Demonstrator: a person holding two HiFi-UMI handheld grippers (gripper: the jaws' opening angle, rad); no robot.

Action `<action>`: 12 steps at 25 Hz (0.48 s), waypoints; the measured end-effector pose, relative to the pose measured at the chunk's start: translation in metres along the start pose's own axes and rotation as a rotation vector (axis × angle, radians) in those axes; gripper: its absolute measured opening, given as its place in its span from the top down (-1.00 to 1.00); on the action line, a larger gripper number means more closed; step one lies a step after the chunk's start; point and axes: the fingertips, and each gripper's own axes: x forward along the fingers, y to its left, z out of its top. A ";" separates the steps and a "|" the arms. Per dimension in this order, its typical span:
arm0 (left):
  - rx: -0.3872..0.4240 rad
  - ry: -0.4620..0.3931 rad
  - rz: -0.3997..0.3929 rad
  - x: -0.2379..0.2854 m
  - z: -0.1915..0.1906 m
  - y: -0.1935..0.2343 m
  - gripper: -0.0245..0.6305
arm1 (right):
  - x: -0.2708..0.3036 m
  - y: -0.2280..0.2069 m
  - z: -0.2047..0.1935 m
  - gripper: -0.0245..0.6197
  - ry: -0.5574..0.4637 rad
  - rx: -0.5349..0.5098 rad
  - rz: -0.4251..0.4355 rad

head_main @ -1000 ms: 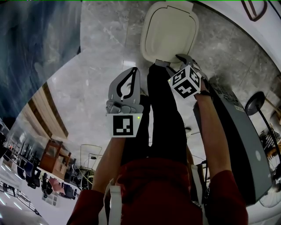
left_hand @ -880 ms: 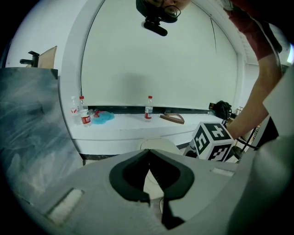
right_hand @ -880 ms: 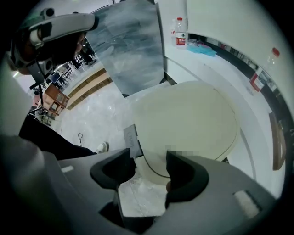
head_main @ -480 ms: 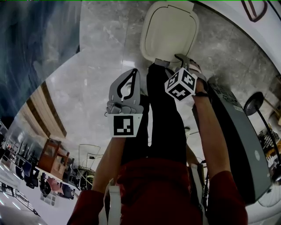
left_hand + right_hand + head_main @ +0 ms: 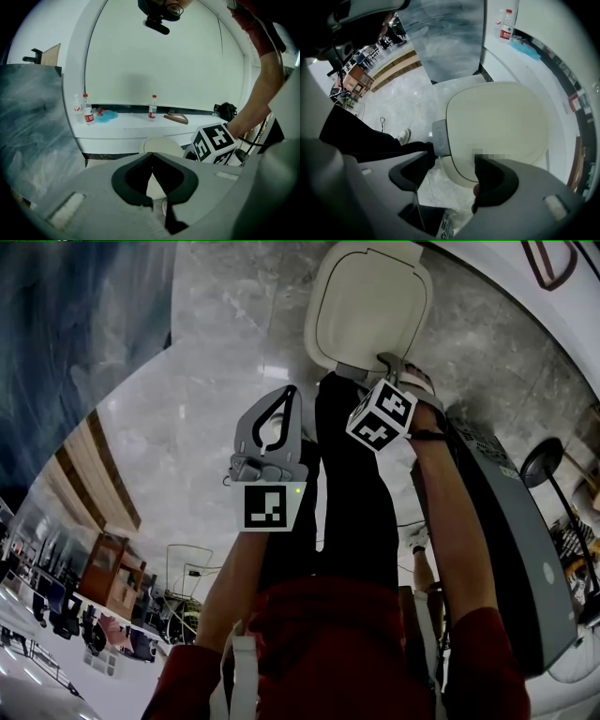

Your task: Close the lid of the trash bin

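The right gripper [image 5: 453, 161] is held with its 2 jaws apart and clamped on nothing; in the right gripper view the near edge of the cream lid [image 5: 501, 117] lies between them, and whether either pad actually touches it cannot be made out. The lid is raised, its broad face turned toward the gripper, with a grey tab [image 5: 439, 137] at its edge just beside the left-hand jaw. Below it, the mouth of the trash bin [image 5: 423, 213] is seen, lined with a thin clear bag [image 5: 440, 183]. In the head view the same gripper [image 5: 394, 362] is placed at the lower edge of the lid [image 5: 370, 306]. The left gripper [image 5: 151, 158] is drawn shut on nothing and is held lower, beside the dark trouser leg [image 5: 352, 484]. Since the lid is not gripped, it is judged that a push could be delivered off-centre, so that a jaw slides off the smooth rim and the lid is left raised. If it is tipped past balance without being guided, it may drop and slam, and an open jaw could be caught beneath it. The loose bag might also be trapped under the rim, so that full closure is prevented.
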 end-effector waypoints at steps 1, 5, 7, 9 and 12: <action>-0.008 -0.001 0.005 -0.001 0.000 0.001 0.93 | 0.000 0.000 0.001 -0.01 -0.009 0.017 0.000; -0.035 -0.015 0.027 -0.002 0.005 0.007 0.93 | -0.001 -0.002 0.005 -0.01 -0.040 0.078 0.000; 0.004 -0.026 0.025 -0.003 0.012 0.008 0.93 | -0.001 -0.003 0.004 -0.01 -0.046 0.094 -0.002; 0.008 -0.060 0.035 -0.009 0.023 0.007 0.93 | -0.003 -0.004 0.002 -0.01 -0.053 0.116 -0.005; 0.004 -0.085 0.041 -0.024 0.040 0.004 0.93 | -0.017 0.002 0.002 -0.01 -0.064 0.136 -0.016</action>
